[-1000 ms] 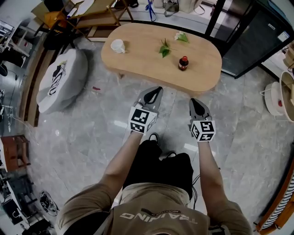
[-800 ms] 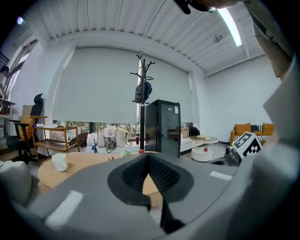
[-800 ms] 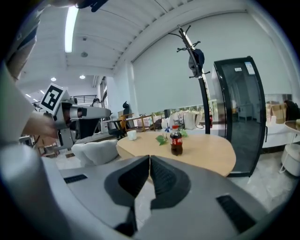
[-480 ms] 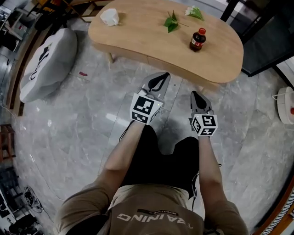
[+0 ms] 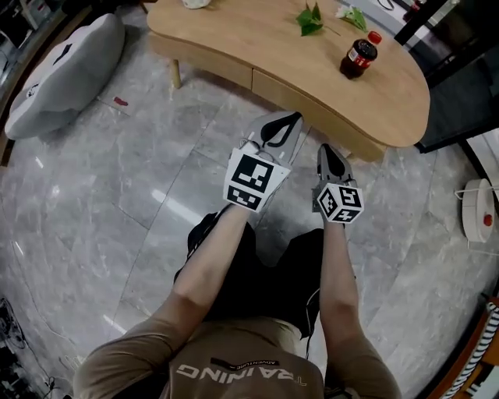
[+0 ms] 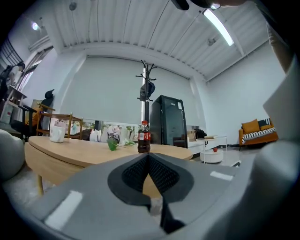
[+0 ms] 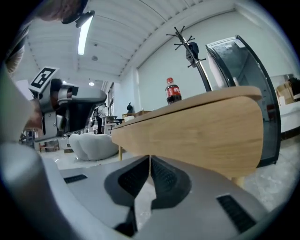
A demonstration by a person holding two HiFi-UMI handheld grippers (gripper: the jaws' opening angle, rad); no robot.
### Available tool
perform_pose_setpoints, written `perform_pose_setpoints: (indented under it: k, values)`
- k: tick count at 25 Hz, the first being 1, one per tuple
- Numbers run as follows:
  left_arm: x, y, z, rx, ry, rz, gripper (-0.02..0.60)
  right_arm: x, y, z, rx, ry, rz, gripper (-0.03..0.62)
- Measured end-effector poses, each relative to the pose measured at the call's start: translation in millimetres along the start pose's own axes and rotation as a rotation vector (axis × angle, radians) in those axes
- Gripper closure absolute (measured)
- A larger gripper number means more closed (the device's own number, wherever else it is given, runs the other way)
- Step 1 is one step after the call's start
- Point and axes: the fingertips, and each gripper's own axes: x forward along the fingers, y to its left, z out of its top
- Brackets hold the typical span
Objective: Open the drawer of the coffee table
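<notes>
The light wooden coffee table (image 5: 234,39) fills the top of the head view. Its drawer front (image 5: 312,97) is set in the near side and is closed flush. My left gripper (image 5: 284,118) is shut and empty, its tips just short of the drawer front's lower edge. My right gripper (image 5: 326,148) is shut with nothing in it, a little nearer me and below the table's side. In the right gripper view the table's wooden side (image 7: 197,126) stands right above the closed jaws. The left gripper view looks across the tabletop (image 6: 70,154).
On the table stand a cola bottle (image 5: 357,56), green leaves (image 5: 309,19) and a white cup (image 6: 56,134). A grey cushion (image 5: 62,70) lies on the floor at the left. A black cabinet (image 5: 460,86) and a white round stand (image 5: 479,210) are at the right.
Both grippers have sunk from well above the floor to the height of the table's side. The table has grown larger and nearer in the head view. Both jaws stayed shut.
</notes>
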Motion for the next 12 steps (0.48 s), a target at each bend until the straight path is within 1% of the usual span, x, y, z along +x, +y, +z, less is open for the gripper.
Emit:
perform_pose_setpoints:
  k: [5, 6, 10, 12]
  values:
    - [-10, 2, -9, 0.025, -0.013, 0.037, 0.577, 15, 5, -26, 0.028, 0.044, 0.046, 0.586]
    - [-11, 4, -12, 0.016, -0.012, 0.042, 0.577, 21, 4, -27, 0.035, 0.042, 0.051, 0.586]
    - [-14, 13, -23, -0.064, 0.006, 0.061, 0.577, 36, 1, -37, 0.038, 0.041, 0.059, 0.586]
    - [-18, 19, -24, -0.081, -0.001, 0.068, 0.577, 43, 0, -41, 0.042, 0.032, 0.055, 0.586]
